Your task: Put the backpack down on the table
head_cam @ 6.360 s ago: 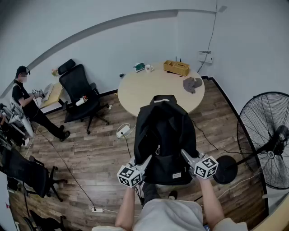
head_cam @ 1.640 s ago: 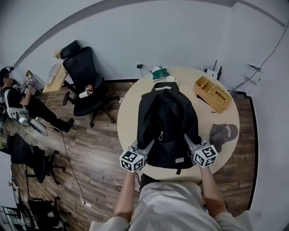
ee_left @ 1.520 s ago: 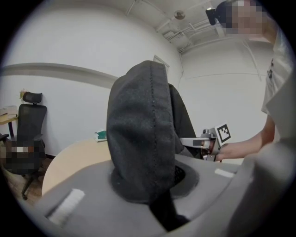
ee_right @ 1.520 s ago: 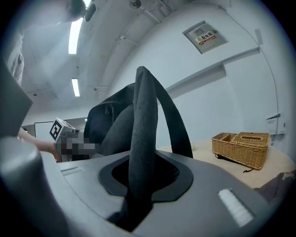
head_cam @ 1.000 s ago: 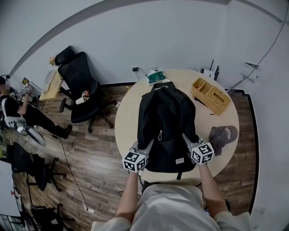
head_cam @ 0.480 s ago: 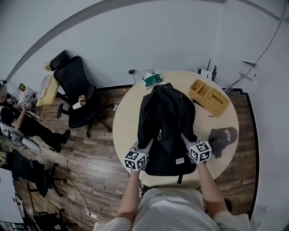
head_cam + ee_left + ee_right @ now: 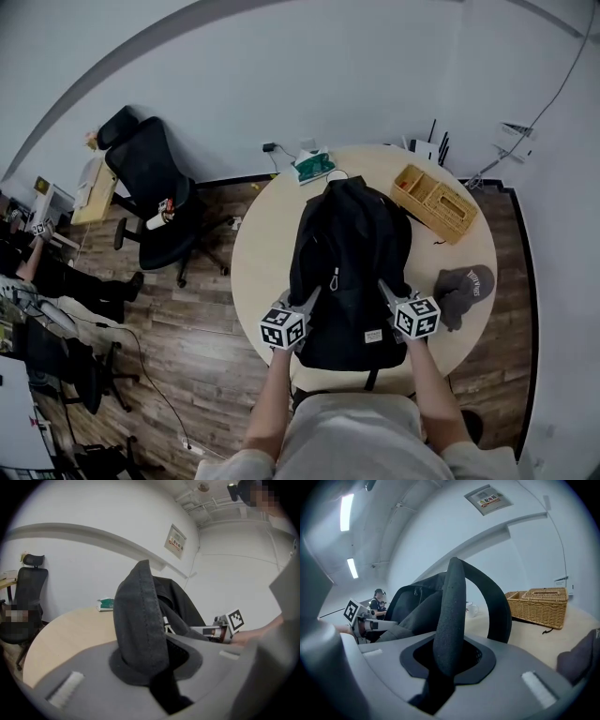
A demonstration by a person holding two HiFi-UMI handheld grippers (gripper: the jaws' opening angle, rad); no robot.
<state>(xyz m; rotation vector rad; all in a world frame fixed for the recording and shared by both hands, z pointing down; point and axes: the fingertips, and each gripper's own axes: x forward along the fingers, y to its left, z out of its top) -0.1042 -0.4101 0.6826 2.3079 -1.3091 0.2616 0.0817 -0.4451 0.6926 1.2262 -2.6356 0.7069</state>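
Down a little lower than half a second ago come both hands, and from the head view the backpack [image 7: 352,262] now lies lengthwise on the round table [image 7: 267,253], its top toward the wall and its bottom end at the near edge, perhaps slightly over it; the left gripper [image 7: 309,298] and the right gripper [image 7: 382,286] sit at its two lower sides, with a grey cap [image 7: 464,291] and a wicker basket [image 7: 434,202] off to the right. Looking along the left gripper, a fold of grey strap stands between its jaws, which have just been opening, though the fabric fills the gap and looks lightly pinched. Looking along the right gripper, its jaws are clamped on a dark padded strap that arches up from the pack. To my eye the bag's weight is on the tabletop, so what remains is letting both straps go and drawing back
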